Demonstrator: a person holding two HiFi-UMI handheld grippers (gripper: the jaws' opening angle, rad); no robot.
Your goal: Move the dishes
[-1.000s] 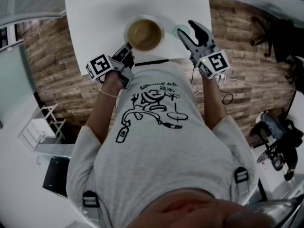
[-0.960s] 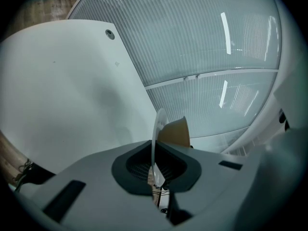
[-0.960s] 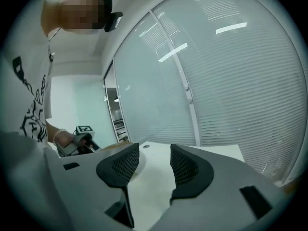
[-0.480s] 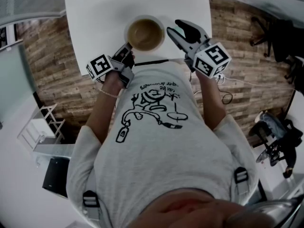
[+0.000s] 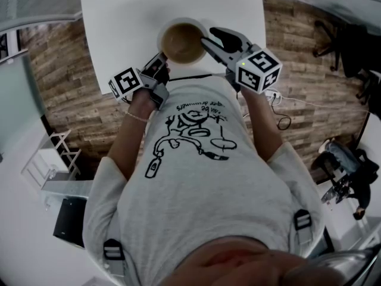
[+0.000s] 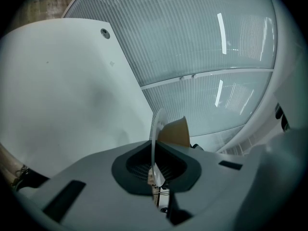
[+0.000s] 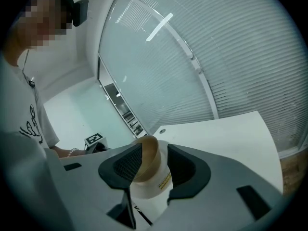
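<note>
Left claw (image 6: 154, 170) on plate (image 6: 155, 129), right claw (image 7: 153, 160) astride wall of upright bowl (image 7: 149, 186)

Bright, even light; strong fisheye edge distortion.

The bowl (image 5: 182, 42) looks like glazed ceramic, glossy brown inside and smooth white outside, and the thin white plate (image 6: 156, 129) has the same sheen. The worktop (image 5: 131, 28) is smooth, matt white. The left gripper (image 6: 156, 163) and right gripper (image 7: 148, 170) are matt grey plastic with dark ribbed pads (image 7: 124, 165).
</note>
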